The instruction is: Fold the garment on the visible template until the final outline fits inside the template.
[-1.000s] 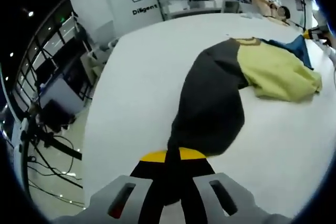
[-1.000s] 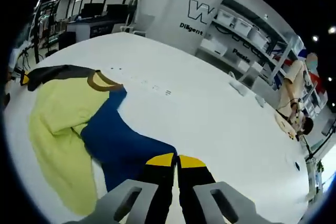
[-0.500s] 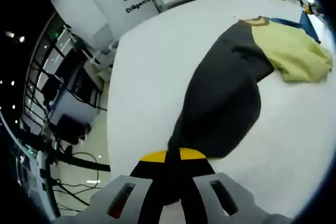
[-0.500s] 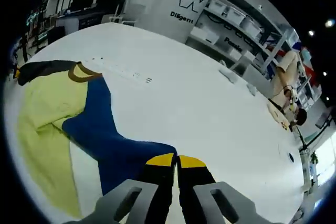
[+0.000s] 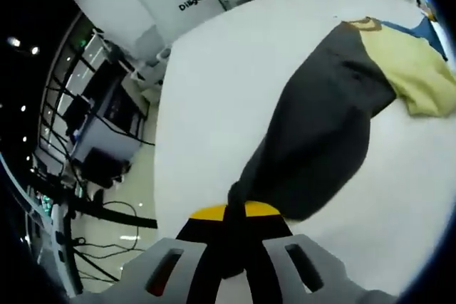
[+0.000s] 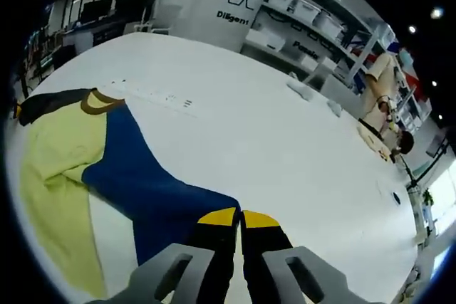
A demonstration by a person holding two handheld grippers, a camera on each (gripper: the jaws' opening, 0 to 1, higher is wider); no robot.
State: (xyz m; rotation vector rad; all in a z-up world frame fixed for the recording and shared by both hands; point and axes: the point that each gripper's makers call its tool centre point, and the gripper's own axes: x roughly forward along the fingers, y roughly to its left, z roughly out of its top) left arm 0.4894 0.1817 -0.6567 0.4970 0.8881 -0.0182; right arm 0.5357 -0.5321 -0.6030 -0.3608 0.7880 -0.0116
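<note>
Left gripper (image 5: 235,227) clamped the dark sleeve (image 5: 320,140), right gripper (image 6: 239,236) clamped the blue sleeve (image 6: 153,186); uneven pulling risked bunching the yellow body (image 6: 50,169) mid-frame.

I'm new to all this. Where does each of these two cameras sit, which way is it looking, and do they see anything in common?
Left gripper view: rides on the left tool, looking along its jaws, shut on the dark grey sleeve of the shirt stretched over the white table.
Right gripper view: rides on the right tool, looking along its jaws, shut on the blue sleeve.
Shared: the yellow shirt body, its brown collar and the table.
</note>
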